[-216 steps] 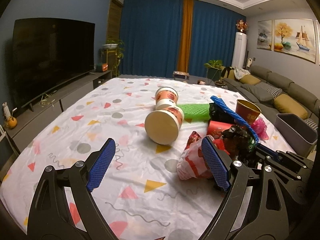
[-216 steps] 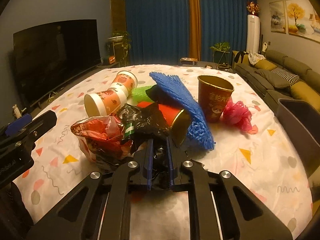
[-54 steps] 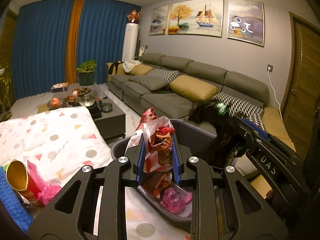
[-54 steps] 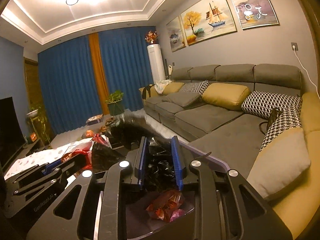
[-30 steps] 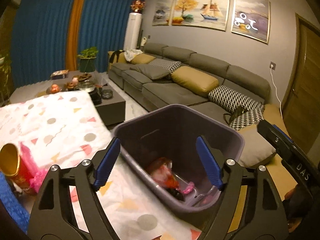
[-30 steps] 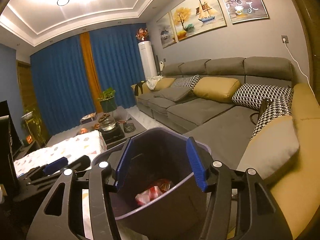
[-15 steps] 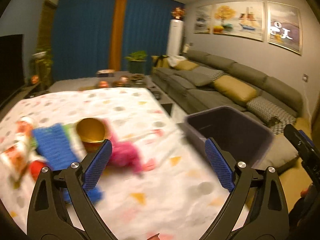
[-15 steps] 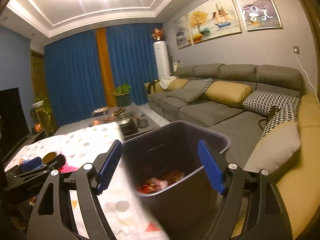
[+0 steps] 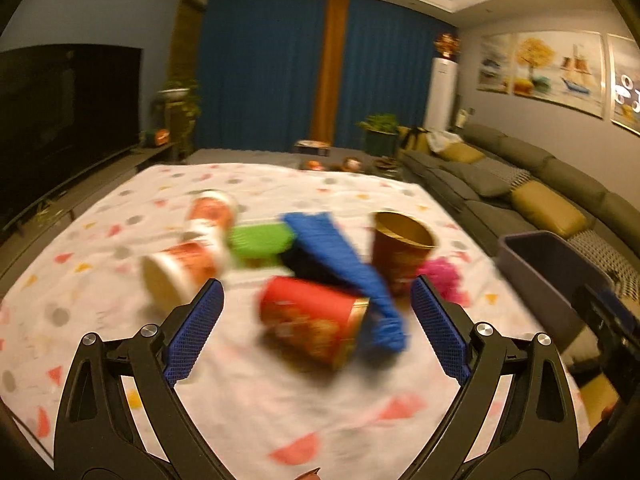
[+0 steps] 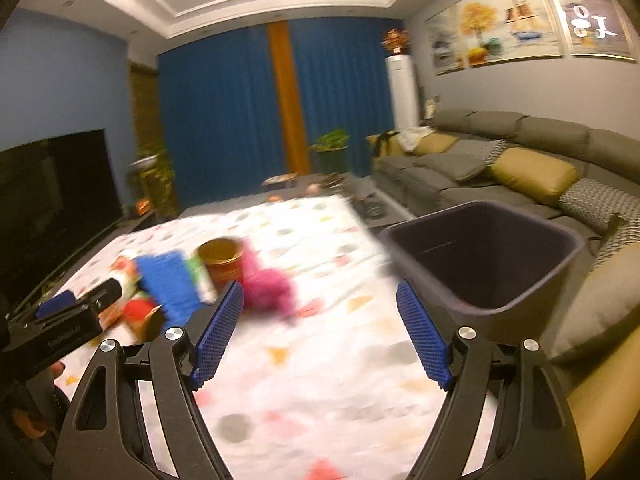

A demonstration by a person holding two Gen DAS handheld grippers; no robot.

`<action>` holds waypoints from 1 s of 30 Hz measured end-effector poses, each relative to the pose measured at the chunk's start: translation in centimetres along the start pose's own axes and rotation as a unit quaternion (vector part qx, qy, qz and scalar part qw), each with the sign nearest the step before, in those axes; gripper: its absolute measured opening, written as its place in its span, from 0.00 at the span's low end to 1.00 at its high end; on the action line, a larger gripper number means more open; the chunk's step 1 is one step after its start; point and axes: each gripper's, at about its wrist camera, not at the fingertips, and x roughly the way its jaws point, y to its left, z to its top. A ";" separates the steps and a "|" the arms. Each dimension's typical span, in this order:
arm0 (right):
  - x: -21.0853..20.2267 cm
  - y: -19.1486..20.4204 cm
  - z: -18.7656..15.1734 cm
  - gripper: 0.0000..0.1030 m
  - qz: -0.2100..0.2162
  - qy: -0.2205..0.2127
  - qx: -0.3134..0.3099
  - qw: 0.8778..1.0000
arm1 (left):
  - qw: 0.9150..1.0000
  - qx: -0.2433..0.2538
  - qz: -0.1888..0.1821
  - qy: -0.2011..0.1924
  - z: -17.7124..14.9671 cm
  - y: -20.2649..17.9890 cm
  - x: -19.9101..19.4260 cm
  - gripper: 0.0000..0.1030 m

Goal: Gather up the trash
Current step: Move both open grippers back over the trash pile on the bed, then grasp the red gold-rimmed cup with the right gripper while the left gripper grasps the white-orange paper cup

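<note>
Trash lies mid-frame on the desk (image 9: 280, 408): the red can (image 9: 312, 322) on its side, long axis slanting, straight ahead between the empty, wide-apart left hand-held gripper (image 9: 316, 334); right hand-held gripper (image 10: 320, 330), also apart and empty, is farther.

The left tongs (image 9: 316, 328) are standing wide and empty over a blurred red can (image 9: 312, 322), seemingly lying mid-table (image 9: 280, 412).

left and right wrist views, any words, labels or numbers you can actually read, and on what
None can be read for sure.
Left gripper side: pale lettering, too blurred.
Lying red cup: gold print, blurred.
Upright gold-lined cup: print unreadable.
Two white and orange cups: markings smeared.
Rightmost wall picture: large white characters, not clearly legible.
</note>
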 end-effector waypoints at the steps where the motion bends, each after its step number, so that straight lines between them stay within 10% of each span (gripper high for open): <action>1: 0.2 0.9 -0.2 0.75 0.007 0.004 -0.004 1.000 | 1.000 -0.003 0.006 0.000 0.0 0.7 -0.1 0.90; 16: 4.4 11.9 -3.7 0.57 0.107 0.085 -0.059 0.989 | 0.997 -0.052 0.063 -0.010 -0.9 10.7 -2.1 0.90; 30: 9.7 13.7 -4.3 0.42 0.138 0.160 -0.031 0.977 | 0.996 -0.061 0.064 -0.002 -1.1 13.4 -1.1 0.90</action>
